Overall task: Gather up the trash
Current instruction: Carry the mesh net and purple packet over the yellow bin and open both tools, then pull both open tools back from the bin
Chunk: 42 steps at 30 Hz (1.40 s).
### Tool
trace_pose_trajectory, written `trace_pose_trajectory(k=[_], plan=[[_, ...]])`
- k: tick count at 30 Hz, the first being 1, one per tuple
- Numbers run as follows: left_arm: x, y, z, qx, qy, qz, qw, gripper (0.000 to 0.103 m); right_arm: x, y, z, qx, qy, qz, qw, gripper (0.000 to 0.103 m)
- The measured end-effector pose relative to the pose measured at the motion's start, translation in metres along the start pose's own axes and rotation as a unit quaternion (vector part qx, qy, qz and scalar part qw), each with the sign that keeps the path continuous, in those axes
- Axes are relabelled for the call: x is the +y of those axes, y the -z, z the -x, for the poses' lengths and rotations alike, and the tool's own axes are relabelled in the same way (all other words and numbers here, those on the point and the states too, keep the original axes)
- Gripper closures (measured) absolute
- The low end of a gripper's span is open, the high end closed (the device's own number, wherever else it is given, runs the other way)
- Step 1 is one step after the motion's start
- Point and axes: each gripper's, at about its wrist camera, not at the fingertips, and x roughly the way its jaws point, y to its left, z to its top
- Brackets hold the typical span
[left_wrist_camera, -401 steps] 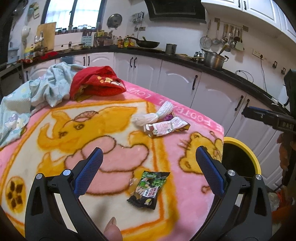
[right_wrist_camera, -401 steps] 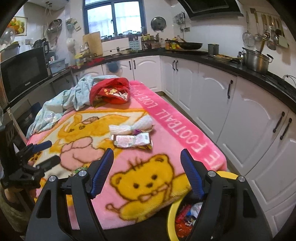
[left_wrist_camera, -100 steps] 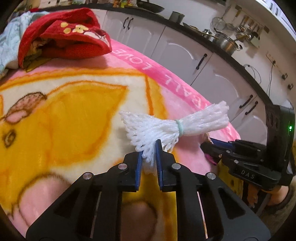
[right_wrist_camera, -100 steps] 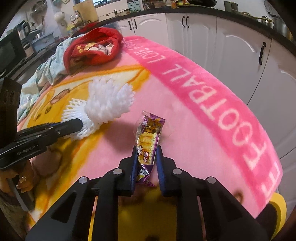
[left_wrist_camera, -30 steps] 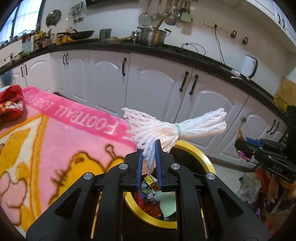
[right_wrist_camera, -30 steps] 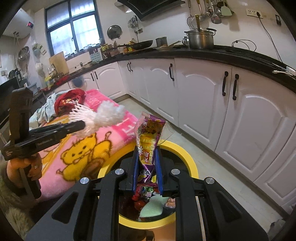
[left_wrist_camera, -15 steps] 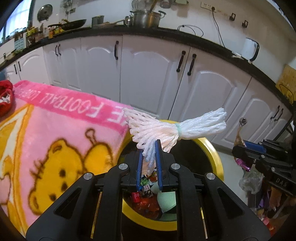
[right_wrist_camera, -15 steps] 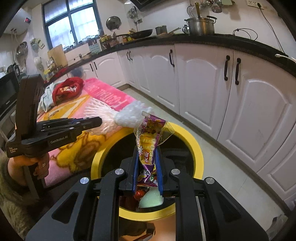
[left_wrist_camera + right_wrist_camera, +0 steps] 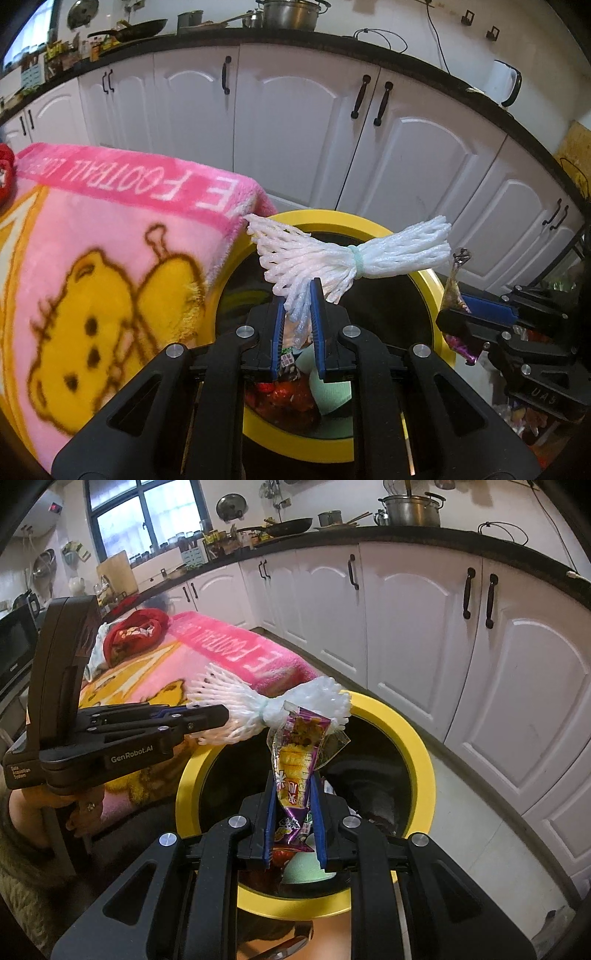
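Left wrist view: left gripper (image 9: pixel 298 291) clamps white foam net (image 9: pixel 343 254) over yellow bin (image 9: pixel 432 284) | right gripper (image 9: pixel 293 779) pinches snack wrapper (image 9: pixel 299 753) above bin mouth | neither released yet | bin holds trash, contents indistinct | table leftovers unseen

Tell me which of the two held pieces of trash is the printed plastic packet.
The purple snack wrapper in the right claw. The left claw holds a plain white foam net tied with a band, unprinted.
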Motion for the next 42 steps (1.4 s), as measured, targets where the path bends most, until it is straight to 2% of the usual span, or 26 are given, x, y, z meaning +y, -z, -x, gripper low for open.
trace_pose_trajectory(k=[11, 13, 15, 16, 20, 21, 23, 26, 29, 32, 33, 34, 37, 42], plan=[[0.003, 0.005, -0.012, 0.024, -0.002, 0.005, 0.9997, 0.09, -0.003, 0.004, -0.016, 0.019, 0.002, -0.013, 1.0, 0.08], [0.005, 0.007, -0.013, 0.028, -0.003, 0.006, 0.9996, 0.08, -0.006, 0.003, -0.016, 0.02, 0.007, -0.02, 1.0, 0.077], [0.006, 0.009, -0.012, 0.028, -0.005, 0.007, 0.9996, 0.076, -0.007, 0.004, -0.015, 0.019, 0.009, -0.023, 1.0, 0.072], [0.008, 0.009, -0.011, 0.028, -0.007, 0.009, 0.9995, 0.069, -0.008, 0.004, -0.014, 0.018, 0.011, -0.025, 0.999, 0.07], [0.013, 0.011, -0.005, 0.025, -0.009, 0.014, 0.9996, 0.064, -0.01, 0.004, -0.011, 0.015, 0.017, -0.031, 0.999, 0.067], [0.015, 0.01, -0.002, 0.023, -0.008, 0.016, 0.9996, 0.057, -0.01, 0.004, -0.01, 0.014, 0.019, -0.031, 0.999, 0.063], [0.018, 0.01, 0.004, 0.017, -0.006, 0.02, 0.9996, 0.05, -0.01, 0.004, -0.005, 0.008, 0.023, -0.029, 0.999, 0.058], [0.021, 0.008, 0.016, 0.007, -0.009, 0.023, 0.9997, 0.045, -0.008, 0.002, 0.001, -0.002, 0.03, -0.028, 0.999, 0.05], [0.024, 0.006, 0.026, 0.0, -0.012, 0.026, 0.9996, 0.03, -0.004, 0.0, 0.01, -0.018, 0.042, -0.027, 0.999, 0.038], [0.03, 0.006, 0.038, -0.009, -0.017, 0.034, 0.9993, 0.022, 0.004, -0.004, 0.019, -0.037, 0.058, -0.02, 0.997, 0.026], [0.032, 0.006, 0.041, -0.011, -0.019, 0.036, 0.9991, 0.014, 0.008, -0.006, 0.024, -0.047, 0.065, -0.016, 0.997, 0.024], [0.035, 0.006, 0.047, -0.014, -0.02, 0.042, 0.9988, 0.011, 0.013, -0.009, 0.028, -0.054, 0.067, -0.01, 0.996, 0.022], [0.043, 0.006, 0.065, -0.027, -0.034, 0.052, 0.9977, 0.011, 0.03, -0.019, 0.043, -0.082, 0.078, 0.005, 0.994, 0.008], [0.057, 0.006, 0.104, -0.06, -0.063, 0.068, 0.9939, 0.011, 0.061, -0.037, 0.068, -0.122, 0.085, 0.017, 0.989, 0.006]])
